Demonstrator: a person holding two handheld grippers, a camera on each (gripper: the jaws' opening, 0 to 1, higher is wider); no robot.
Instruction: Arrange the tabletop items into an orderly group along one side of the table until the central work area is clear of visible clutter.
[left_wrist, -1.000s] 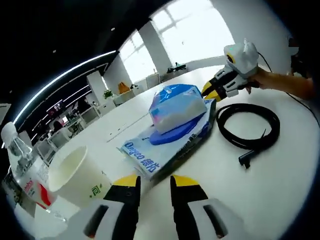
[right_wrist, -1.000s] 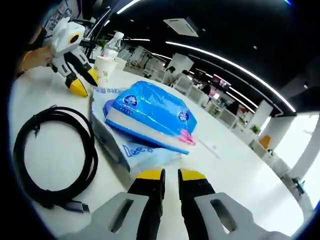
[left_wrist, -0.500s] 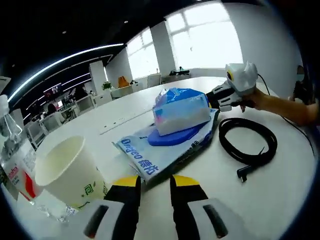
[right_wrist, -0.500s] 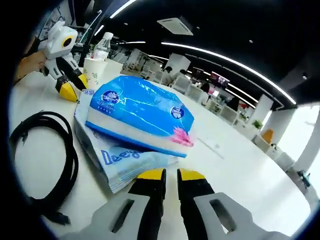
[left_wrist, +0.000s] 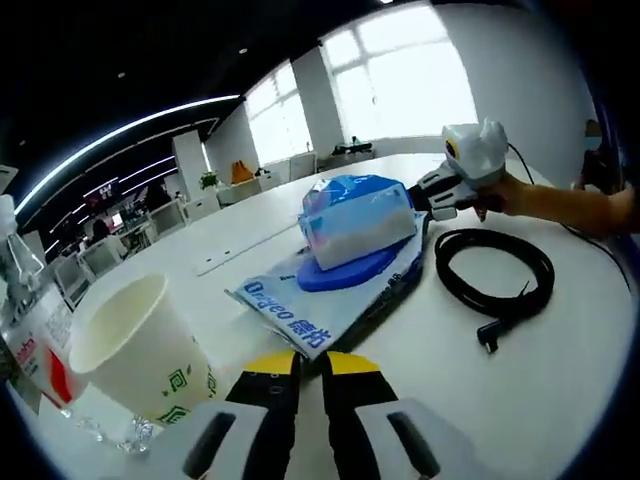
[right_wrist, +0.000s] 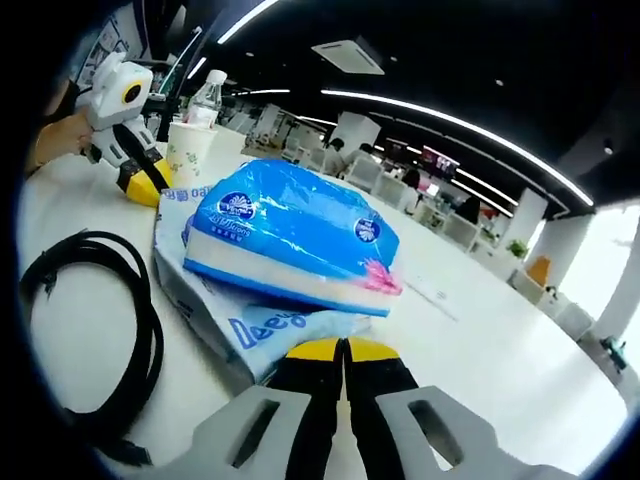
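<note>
Big bright windows (left_wrist: 400, 75) are shining at twelve o'clock in the left gripper view. Long white ceiling lights (right_wrist: 470, 130) are glowing at one o'clock in the right gripper view. Far-off desks and chairs (left_wrist: 120, 245) are sitting at nine o'clock.

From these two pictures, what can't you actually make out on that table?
- Flat pack, right gripper view: the tissue pack on top covers its print.
- Water bottle, left gripper view: cut off by the edge.
- Right gripper: jaws shut at the flat pack's edge; whether they pinch it is unclear.
</note>
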